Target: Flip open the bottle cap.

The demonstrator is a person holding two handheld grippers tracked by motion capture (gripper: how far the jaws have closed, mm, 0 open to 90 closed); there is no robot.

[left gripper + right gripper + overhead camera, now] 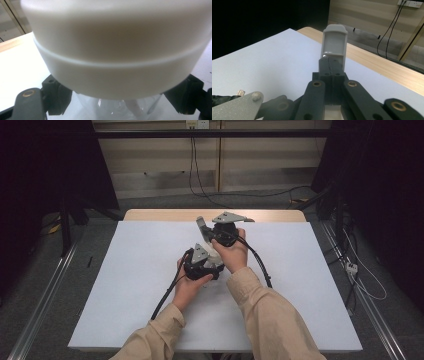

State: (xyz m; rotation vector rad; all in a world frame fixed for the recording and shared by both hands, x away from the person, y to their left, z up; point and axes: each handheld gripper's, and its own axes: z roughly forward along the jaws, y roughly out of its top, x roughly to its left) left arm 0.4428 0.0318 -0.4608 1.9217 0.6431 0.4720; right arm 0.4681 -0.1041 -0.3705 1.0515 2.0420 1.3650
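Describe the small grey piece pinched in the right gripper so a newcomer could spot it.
Start at the white table. Near its far middle, the right gripper is shut on a small grey piece: a flat scoop-like tab with a rounded top, unlike the broad white container the left gripper clamps.

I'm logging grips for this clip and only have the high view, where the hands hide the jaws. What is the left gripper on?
Observer: The left gripper is closed on a clear jar, with a jaw on each side just under its white lid.
Operator: And the grey bit sticking up farther back?
Observer: The right gripper is shut on it. It is a flat piece with a paler face, rising straight out from between the jaws.
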